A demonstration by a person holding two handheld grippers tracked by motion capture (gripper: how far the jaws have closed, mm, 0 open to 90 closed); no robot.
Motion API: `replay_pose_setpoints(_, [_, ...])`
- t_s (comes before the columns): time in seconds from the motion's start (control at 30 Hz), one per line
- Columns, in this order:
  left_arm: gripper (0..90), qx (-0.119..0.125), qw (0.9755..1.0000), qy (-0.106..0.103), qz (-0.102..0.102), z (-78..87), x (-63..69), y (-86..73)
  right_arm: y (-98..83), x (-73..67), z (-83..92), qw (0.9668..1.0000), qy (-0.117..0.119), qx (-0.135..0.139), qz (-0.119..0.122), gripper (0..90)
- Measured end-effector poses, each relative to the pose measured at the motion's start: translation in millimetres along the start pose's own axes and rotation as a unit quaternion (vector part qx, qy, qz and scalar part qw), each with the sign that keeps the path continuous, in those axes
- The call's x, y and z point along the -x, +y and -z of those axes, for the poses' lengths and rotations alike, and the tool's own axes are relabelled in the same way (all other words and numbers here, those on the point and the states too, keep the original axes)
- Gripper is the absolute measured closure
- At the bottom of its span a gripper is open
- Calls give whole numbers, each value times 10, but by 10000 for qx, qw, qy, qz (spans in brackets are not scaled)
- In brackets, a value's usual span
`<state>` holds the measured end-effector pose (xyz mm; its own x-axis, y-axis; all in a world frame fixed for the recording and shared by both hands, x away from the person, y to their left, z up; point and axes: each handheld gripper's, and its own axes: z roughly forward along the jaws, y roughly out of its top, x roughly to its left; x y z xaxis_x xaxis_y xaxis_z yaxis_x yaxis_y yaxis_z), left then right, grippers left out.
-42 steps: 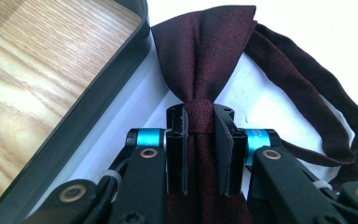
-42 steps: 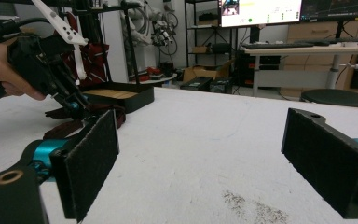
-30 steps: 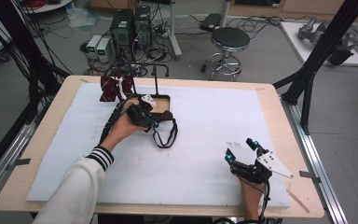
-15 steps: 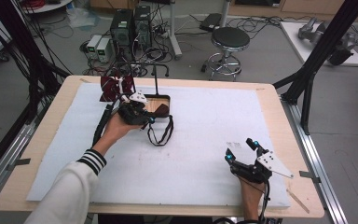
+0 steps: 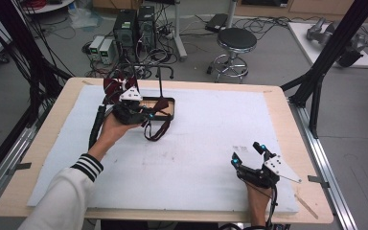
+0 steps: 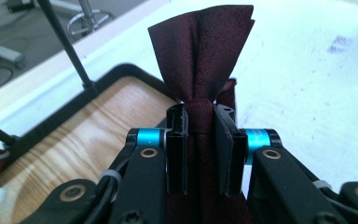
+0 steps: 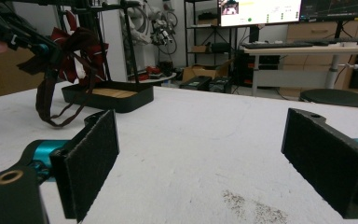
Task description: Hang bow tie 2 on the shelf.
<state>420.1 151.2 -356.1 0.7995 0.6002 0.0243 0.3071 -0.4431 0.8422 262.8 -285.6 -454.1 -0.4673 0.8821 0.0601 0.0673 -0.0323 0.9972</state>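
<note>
Left gripper view: jaws clamping bow tie point(image 6: 200, 51).

a round black stool point(image 5: 237, 40) stands on the grey floor beyond the table point(image 5: 278, 98), near two computer towers point(image 5: 135, 26) and tangled cables, while a lit monitor point(image 7: 259, 11) glows above a desk farther back.

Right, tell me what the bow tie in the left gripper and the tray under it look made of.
Bow tie: dark red woven fabric, matte with a fine grain, probably a satin-like cloth; it folds softly between the left gripper's shut pads. Tray: light wood-grain floor, visibly streaked, inside a smooth black rim, likely metal or plastic.
</note>
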Motion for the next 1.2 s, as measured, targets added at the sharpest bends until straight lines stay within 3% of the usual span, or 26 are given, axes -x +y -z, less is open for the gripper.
replay_pose_setpoints(0.37, [762, 583, 9980, 247, 68, 209, -57, 41, 0, 0, 0, 10000, -9, -5, 21, 103])
replay_pose_setpoints(0.63, [762, 806, 9961, 336, 117, 309, -105, 54, 1, -2, 0, 10000, -10, -6, 11, 102])
replay_pose_setpoints(0.9, [762, 1180, 9908, 635, 167, 426, -149, 121, 0, -1, -1, 10000, -11, -7, 16, 102])
replay_pose_setpoints(1.2, [762, 1290, 9888, 720, 219, 466, -190, 162, 0, -2, 0, 10000, -2, -24, 8, 102])
